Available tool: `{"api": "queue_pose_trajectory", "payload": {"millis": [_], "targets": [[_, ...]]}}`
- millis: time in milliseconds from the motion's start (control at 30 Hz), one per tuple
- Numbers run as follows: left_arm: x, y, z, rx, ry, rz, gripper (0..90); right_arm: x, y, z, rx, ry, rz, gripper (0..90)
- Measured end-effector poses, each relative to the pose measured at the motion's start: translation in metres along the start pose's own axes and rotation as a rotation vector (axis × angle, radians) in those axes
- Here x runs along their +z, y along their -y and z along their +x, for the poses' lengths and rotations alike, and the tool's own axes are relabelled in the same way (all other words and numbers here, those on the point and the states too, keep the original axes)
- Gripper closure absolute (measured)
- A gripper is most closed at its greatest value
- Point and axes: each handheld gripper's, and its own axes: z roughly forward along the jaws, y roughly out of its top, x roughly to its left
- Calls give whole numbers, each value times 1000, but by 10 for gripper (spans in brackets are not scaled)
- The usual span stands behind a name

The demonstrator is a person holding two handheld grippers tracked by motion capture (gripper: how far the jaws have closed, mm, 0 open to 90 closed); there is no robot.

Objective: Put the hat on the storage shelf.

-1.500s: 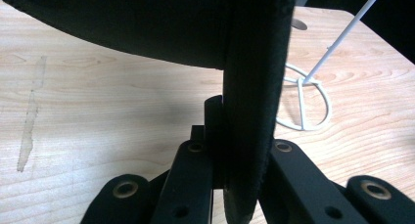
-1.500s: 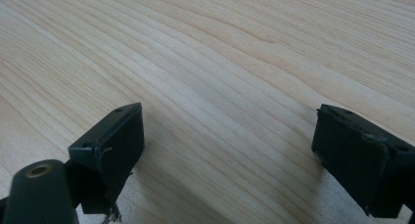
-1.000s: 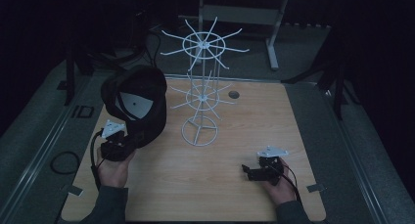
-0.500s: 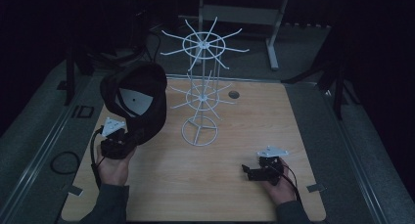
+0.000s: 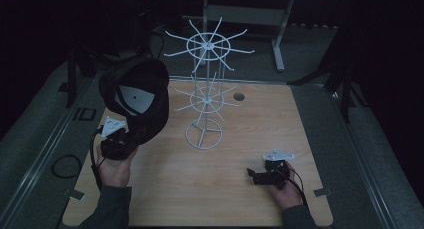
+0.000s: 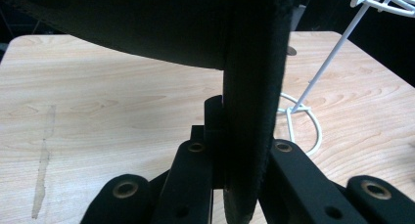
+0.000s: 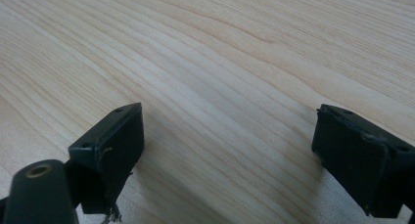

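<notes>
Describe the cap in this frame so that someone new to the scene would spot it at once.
Start at the white wire rack standing mid-table. Just to its left, the left gripper holds a black cap raised above the wood, jaws shut on its edge. It is the one dark fabric item, with a pale lining panel showing inside.

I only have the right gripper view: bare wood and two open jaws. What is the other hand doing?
Observer: The left gripper is shut on a black cap, lifted off the table.
Operator: Gripped where?
Observer: On the cap's edge; the left gripper view shows the jaws pinching a thick black band.
Operator: Anything near it?
Observer: A white wire rack stands just right of the cap, its hooks bare.
</notes>
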Motion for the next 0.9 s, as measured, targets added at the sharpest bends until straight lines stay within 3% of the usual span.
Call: {"api": "queue_pose_trajectory", "payload": {"millis": [900], "targets": [[-9,-14,-4,11,-19,-60,867,0,0,0,0,0,1,118]]}}
